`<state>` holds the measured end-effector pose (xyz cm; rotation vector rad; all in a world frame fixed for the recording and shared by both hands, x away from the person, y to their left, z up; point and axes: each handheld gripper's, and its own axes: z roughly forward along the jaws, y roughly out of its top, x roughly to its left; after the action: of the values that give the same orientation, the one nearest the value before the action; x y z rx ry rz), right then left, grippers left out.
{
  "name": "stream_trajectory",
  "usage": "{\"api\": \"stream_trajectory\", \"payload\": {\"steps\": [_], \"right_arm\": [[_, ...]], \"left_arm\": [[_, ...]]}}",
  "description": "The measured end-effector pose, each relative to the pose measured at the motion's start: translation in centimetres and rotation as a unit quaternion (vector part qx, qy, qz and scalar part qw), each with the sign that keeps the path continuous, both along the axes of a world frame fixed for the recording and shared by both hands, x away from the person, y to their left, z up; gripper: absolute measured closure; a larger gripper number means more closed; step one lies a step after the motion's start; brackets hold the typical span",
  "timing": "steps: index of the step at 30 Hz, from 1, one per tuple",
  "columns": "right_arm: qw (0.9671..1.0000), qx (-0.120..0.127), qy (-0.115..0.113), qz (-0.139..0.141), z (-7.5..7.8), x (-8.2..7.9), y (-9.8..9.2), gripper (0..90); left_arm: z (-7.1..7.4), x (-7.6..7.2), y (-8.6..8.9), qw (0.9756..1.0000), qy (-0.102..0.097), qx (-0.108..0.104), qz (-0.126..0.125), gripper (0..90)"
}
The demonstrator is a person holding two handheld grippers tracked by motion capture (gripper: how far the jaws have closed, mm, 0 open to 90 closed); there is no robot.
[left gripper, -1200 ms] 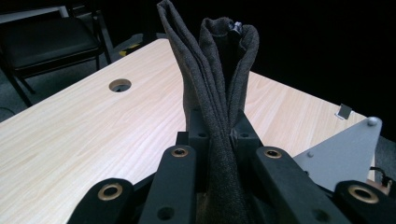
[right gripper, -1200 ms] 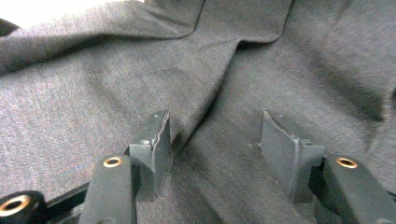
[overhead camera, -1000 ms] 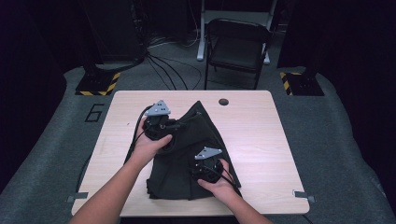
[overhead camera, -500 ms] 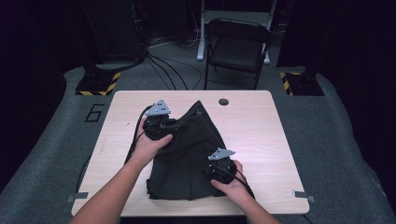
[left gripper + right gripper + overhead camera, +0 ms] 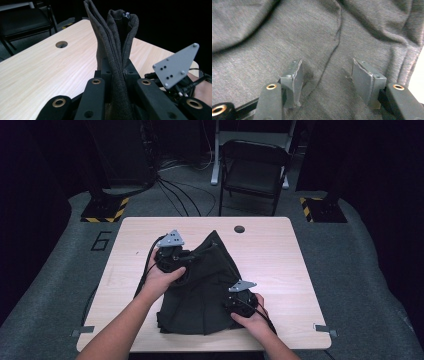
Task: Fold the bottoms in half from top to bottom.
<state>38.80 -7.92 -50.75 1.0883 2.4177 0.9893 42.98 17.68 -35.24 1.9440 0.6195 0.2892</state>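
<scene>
Dark grey garment point(image 5: 200, 287) on wooden table point(image 5: 280, 265), two grippers engaged.
High view: my left gripper point(image 5: 181, 262) and right gripper point(image 5: 234, 301) on it. Left gripper view: my jaws clamp a raised fold (bunched upright). Right gripper view: my fingers point(image 5: 294, 77) parted, resting on flat cloth, gripping nothing.

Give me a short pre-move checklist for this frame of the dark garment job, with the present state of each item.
1. Left gripper clamped on the dark garment: ok, a bunched fold stands pinched between its jaws.
2. Right gripper ready to grasp: ok, jaws apart over flat cloth, nothing pinched between them.
3. Seam line between the right jaws: ok, it runs up the gap.
4. Right gripper near the garment's edge: ok, the table shows just beyond the cloth at the right.
5. Garment fully on the table: ok, no part hangs over the edge in the high view.
6. Layers under the right gripper: cannot tell.
</scene>
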Motion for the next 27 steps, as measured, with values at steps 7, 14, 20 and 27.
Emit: {"api": "stream_trajectory", "payload": {"steps": [7, 14, 20, 27], "right_arm": [[0.9999, 0.009, 0.007, -0.003, -0.6, 0.3, -0.4, 41.9], [0.9998, 0.017, 0.002, -0.01, -0.2, 0.3, -0.7, 41.8], [0.9991, 0.038, 0.0, -0.018, 0.1, 0.8, -1.0, 41.7], [0.9965, 0.083, 0.003, -0.011, 1.2, 2.7, -0.5, 41.7]], "left_arm": [[-1.0, -0.7, 0.0, 0.9999, 0.004, -0.003, -0.011, 82.8], [-1.3, -1.3, -0.1, 0.9997, 0.005, -0.004, -0.022, 82.8], [-1.7, -1.8, -0.2, 0.9996, 0.008, -0.004, -0.028, 82.8], [-1.1, -1.4, 0.1, 0.9999, 0.001, -0.008, -0.009, 82.8]]}}
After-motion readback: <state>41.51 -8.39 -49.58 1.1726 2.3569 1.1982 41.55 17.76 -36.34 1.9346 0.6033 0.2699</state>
